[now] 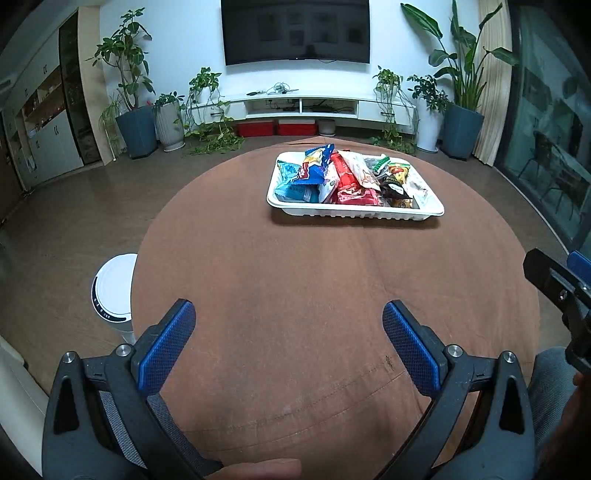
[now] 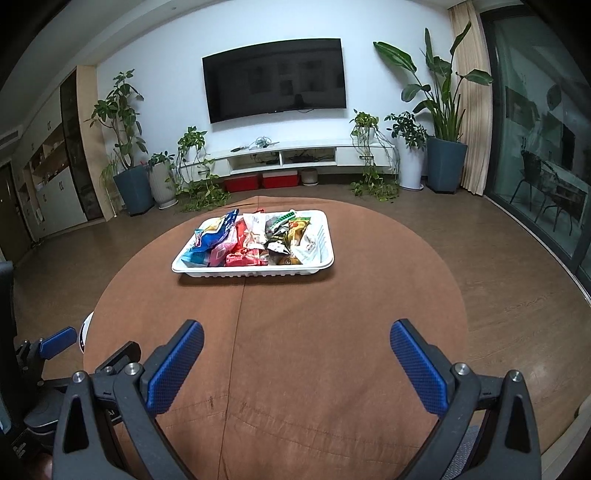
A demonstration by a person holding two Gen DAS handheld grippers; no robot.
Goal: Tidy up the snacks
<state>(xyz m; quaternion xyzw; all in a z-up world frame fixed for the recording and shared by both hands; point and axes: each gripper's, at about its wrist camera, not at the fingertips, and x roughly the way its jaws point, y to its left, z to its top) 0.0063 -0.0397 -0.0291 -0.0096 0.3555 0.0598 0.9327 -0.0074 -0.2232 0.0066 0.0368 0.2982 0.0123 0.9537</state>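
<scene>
A white plastic tray (image 1: 354, 212) stands on the far half of a round table with a brown cloth (image 1: 314, 280). It holds several snack packets (image 1: 340, 177) in blue, red, white and green wrappers, piled loosely. In the right wrist view the tray (image 2: 255, 272) and the snack packets (image 2: 258, 240) sit ahead, left of centre. My left gripper (image 1: 288, 317) is open and empty above the near part of the cloth. My right gripper (image 2: 295, 338) is open and empty, also over the near part of the table (image 2: 295, 332). Both are well short of the tray.
A white round appliance (image 1: 114, 295) stands on the floor at the table's left edge. The right gripper shows at the right edge of the left wrist view (image 1: 565, 291). Potted plants (image 1: 133, 110), a TV (image 1: 295, 29) and a low white cabinet (image 1: 310, 103) line the far wall.
</scene>
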